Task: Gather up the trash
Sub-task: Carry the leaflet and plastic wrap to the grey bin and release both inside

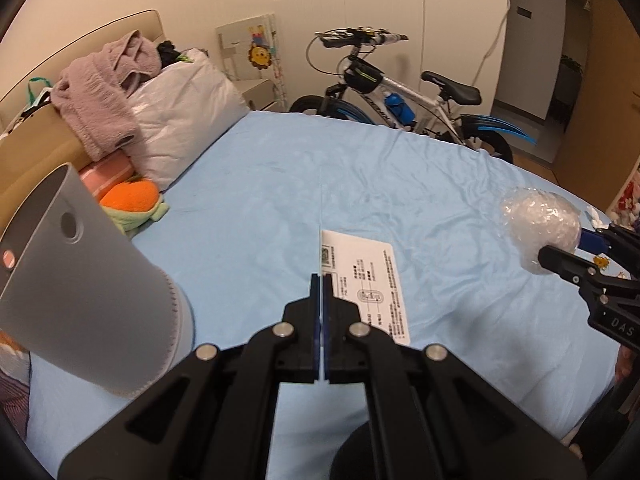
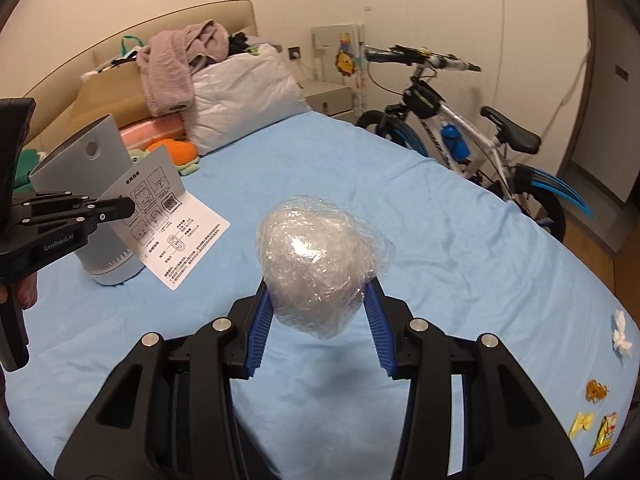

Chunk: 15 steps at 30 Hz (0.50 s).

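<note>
Two pieces of trash are in the grippers, both held above the blue bedsheet (image 2: 420, 208). The right gripper (image 2: 318, 300) has its blue ribbed pads pressed against either side of a crumpled ball of clear plastic wrap (image 2: 320, 256), jaws standing partly apart around it; the same ball (image 1: 540, 228) shows at the right edge of the left wrist view, pinched by the right gripper (image 1: 560, 252). The left gripper (image 1: 321, 280) is clamped fully closed on the edge of a white printed instruction leaflet (image 1: 368, 284); from the right wrist view the leaflet (image 2: 176, 224) hangs folded from the left gripper (image 2: 128, 206), which comes in from the left with part of a hand (image 2: 24, 292) below it. Just behind the leaflet stands a grey cylindrical bin (image 2: 88, 208) on the sheet, open top tilted toward the camera (a round hole in its wall). More litter lies at the right edge of the bed: a white tissue wad (image 2: 621, 334), an orange scrap (image 2: 596, 390), a yellow wrapper (image 2: 582, 422) and a colourful packet (image 2: 606, 432). At the head of the bed: a white pillow (image 2: 244, 96), a mauve towel (image 2: 176, 68), a cardboard box (image 2: 108, 92), an orange plush toy (image 2: 172, 150). A white and blue bicycle (image 2: 472, 136) stands beside the bed.
</note>
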Available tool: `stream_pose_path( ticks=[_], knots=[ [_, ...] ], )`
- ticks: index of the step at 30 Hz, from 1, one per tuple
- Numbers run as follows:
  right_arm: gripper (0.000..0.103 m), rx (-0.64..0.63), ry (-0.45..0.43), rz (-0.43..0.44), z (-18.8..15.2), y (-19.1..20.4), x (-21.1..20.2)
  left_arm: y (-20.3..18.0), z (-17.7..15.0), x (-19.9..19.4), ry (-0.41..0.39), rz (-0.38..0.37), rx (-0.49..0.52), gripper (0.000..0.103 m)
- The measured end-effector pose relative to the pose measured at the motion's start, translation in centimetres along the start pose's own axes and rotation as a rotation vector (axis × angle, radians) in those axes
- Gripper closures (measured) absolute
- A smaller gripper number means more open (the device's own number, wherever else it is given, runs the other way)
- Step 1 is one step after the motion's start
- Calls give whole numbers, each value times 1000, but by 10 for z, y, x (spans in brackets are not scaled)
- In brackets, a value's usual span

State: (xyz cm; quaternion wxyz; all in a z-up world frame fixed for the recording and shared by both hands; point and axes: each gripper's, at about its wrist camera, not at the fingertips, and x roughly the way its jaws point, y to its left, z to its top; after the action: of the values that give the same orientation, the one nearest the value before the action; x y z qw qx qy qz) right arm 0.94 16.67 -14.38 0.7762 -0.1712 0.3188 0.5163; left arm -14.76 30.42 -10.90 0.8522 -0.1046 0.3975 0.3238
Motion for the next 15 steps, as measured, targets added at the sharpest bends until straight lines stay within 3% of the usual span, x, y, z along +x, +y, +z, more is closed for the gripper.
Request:
stream_pose_path(
  ticks=[15],
  knots=[
    [61,-217,-47,262,82,147,16,125,-18,-78,-33,184,-148,102]
  ],
)
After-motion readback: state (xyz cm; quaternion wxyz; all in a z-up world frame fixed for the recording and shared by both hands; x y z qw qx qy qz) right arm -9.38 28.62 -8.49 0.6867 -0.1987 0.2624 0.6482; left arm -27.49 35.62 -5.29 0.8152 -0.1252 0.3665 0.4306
